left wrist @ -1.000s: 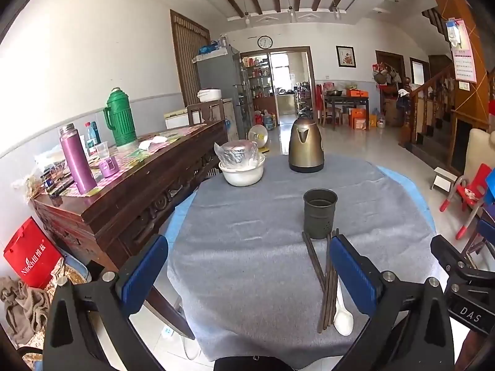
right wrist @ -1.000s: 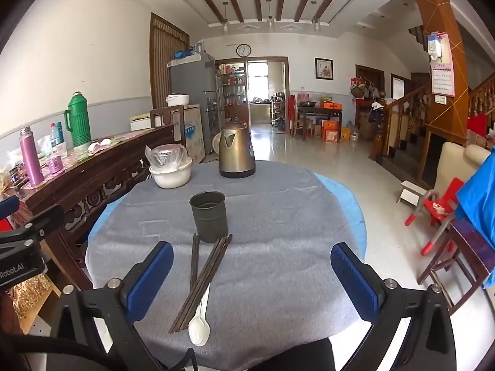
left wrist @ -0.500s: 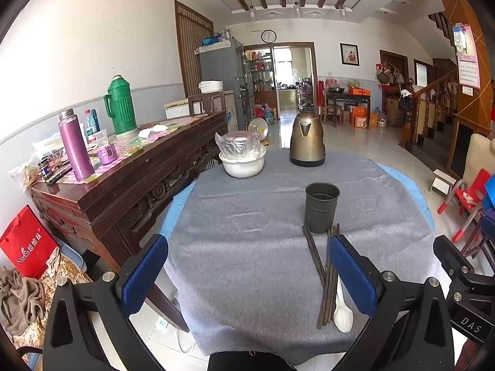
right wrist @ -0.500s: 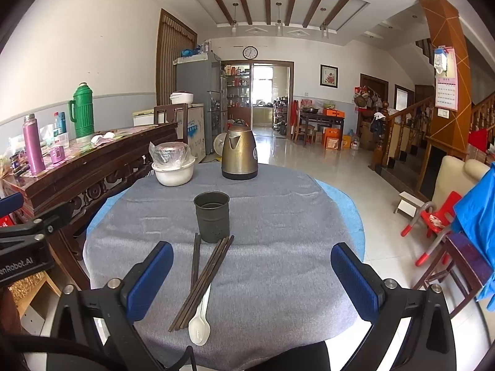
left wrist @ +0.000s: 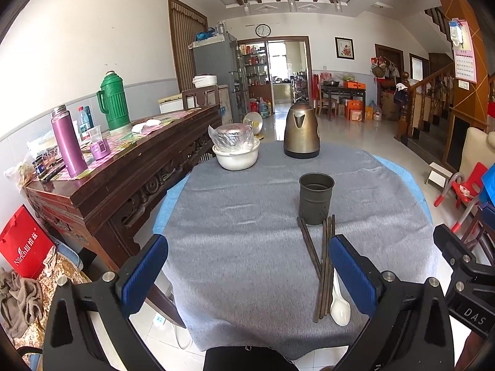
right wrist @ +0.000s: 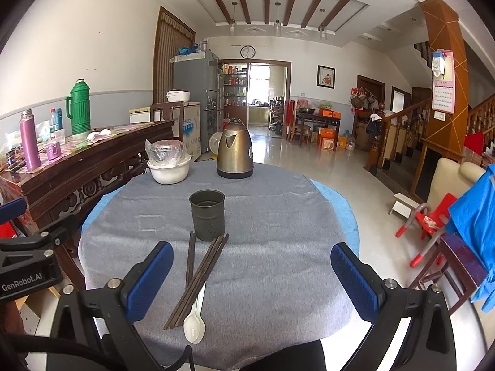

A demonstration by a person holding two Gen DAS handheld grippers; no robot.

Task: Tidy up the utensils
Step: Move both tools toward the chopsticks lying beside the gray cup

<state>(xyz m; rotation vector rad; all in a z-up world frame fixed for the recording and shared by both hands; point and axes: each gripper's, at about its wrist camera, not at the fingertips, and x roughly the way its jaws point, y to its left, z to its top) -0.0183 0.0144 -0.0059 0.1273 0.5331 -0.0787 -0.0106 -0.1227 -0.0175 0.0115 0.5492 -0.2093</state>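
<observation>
A dark metal utensil cup (left wrist: 316,198) (right wrist: 207,215) stands upright on the grey cloth of the round table (left wrist: 241,247) (right wrist: 278,266). In front of it lie several dark chopsticks (left wrist: 324,266) (right wrist: 198,281) and a white spoon (left wrist: 339,307) (right wrist: 195,324). My left gripper (left wrist: 247,275) is open and empty, held above the near table edge, left of the chopsticks. My right gripper (right wrist: 252,278) is open and empty, held above the near edge, just right of the chopsticks.
A brass kettle (left wrist: 301,133) (right wrist: 234,150) and a white bowl holding a wrapped pot (left wrist: 236,151) (right wrist: 168,164) stand at the table's far side. A wooden sideboard (left wrist: 108,179) with flasks is to the left. A red child's chair (right wrist: 430,219) is on the right.
Both grippers have risen and tilted slightly, so the table sits lower in both views. The utensils have not moved. Both grippers stay open.
</observation>
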